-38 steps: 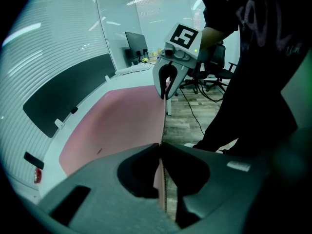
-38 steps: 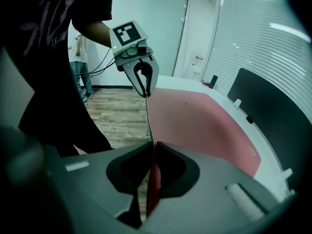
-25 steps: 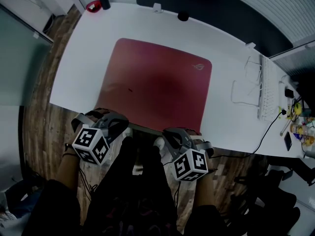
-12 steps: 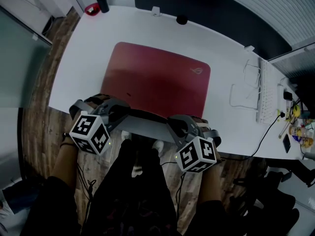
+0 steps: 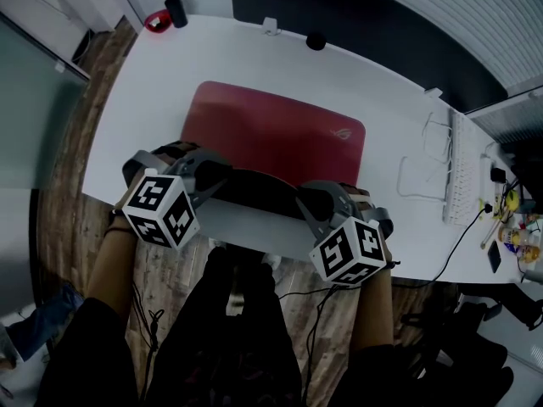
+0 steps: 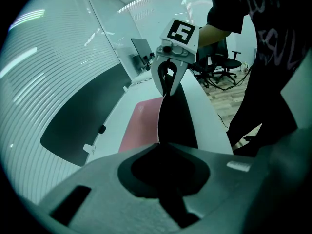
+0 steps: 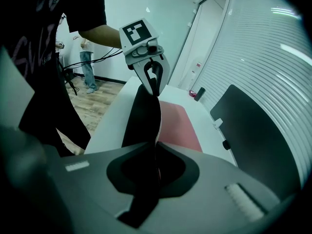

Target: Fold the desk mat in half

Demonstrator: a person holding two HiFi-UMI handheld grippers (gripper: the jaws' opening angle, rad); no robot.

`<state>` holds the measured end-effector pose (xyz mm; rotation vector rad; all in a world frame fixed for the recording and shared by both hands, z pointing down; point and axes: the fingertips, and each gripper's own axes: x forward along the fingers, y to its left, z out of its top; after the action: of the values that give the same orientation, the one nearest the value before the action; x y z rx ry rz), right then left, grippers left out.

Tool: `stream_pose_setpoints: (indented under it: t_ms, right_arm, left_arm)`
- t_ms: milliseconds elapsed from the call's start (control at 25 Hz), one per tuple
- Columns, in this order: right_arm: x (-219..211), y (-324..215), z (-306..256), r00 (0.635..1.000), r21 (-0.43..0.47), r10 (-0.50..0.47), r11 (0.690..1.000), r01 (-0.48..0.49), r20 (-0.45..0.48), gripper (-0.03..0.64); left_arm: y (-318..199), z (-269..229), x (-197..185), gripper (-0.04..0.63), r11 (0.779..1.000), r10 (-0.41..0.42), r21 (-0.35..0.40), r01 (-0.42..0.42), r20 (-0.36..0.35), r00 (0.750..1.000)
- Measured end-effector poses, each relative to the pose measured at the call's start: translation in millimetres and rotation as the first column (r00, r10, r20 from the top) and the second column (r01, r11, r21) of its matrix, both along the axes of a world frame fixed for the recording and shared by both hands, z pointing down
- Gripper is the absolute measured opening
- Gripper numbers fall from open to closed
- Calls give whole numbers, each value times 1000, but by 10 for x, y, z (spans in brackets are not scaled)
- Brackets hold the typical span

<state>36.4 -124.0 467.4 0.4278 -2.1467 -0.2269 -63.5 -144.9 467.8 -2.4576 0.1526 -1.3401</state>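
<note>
The red desk mat (image 5: 276, 134) lies on the white table (image 5: 153, 83). Its near edge is lifted off the table and curled toward the far side, so the black underside (image 5: 254, 189) shows. My left gripper (image 5: 202, 173) is shut on the near left corner, and my right gripper (image 5: 316, 202) is shut on the near right corner. In the left gripper view the mat's edge (image 6: 159, 121) runs from my left gripper (image 6: 158, 146) up to the right gripper (image 6: 168, 79). The right gripper view shows the same edge (image 7: 157, 118) between my right gripper (image 7: 157, 147) and the left gripper (image 7: 152, 77).
A white keyboard (image 5: 464, 164) and cables (image 5: 422, 153) lie on the table's right side. A red and black cup (image 5: 167, 13) and a small black object (image 5: 316, 41) stand along the far edge. Wood floor and my legs are below the near edge. Office chairs (image 6: 225, 65) stand behind.
Both grippers have moved away from me over the table and a little up, carrying the mat's near edge. More black underside shows and less of the red top.
</note>
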Motion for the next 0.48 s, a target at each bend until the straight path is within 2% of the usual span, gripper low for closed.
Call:
stream_pose_setpoints:
  t_ms: [480]
  right_arm:
    - [110, -730, 76, 1000, 22, 1, 1000, -1, -27, 34]
  left_arm:
    - [-748, 91, 117, 21, 999, 18, 30, -19, 12, 1000]
